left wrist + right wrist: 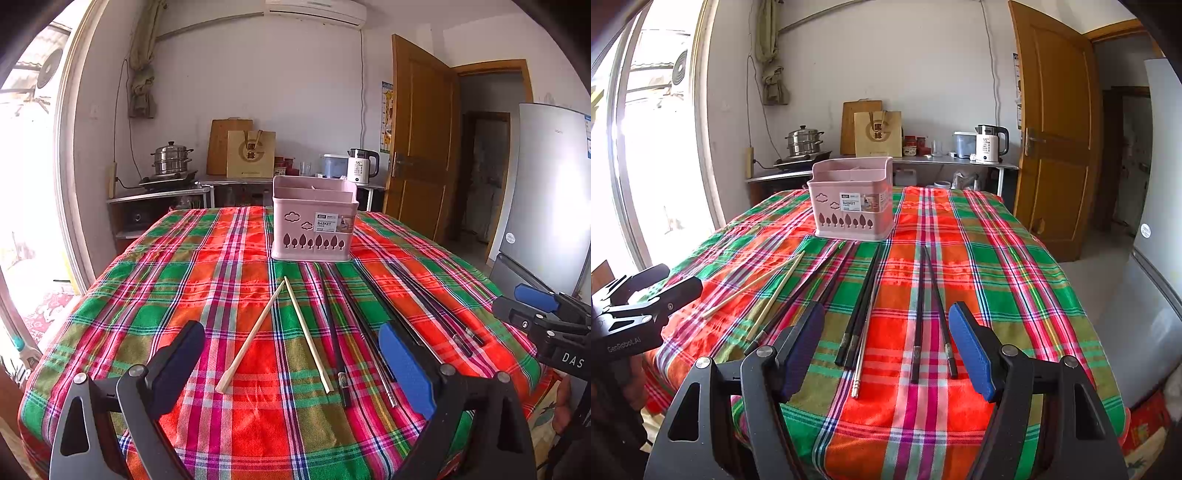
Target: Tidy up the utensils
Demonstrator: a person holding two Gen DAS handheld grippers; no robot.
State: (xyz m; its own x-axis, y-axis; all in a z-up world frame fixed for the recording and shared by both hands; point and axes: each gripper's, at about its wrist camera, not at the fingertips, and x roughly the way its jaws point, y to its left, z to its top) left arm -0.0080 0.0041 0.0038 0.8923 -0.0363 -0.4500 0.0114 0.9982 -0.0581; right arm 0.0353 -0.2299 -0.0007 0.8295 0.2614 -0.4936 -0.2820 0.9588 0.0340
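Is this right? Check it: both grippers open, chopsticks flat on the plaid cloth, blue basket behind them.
The colour is wrong: the plastic utensil basket is pink, as both wrist views show. The rest holds: both grippers open, chopsticks flat on the plaid tablecloth.

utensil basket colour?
Pink basket, with tree and cloud cutouts; clearest in the right wrist view.

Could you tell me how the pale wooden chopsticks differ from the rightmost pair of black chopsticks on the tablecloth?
The pale wooden chopsticks are light tan and plain along their length; the rightmost black chopsticks are dark with pale bands near their thick ends. The wooden pair lies toward the left of the row, the black pair at its far right. Both pairs lie flat on the plaid tablecloth, tips converging toward the pink basket, and neither hand-held gripper holds them.
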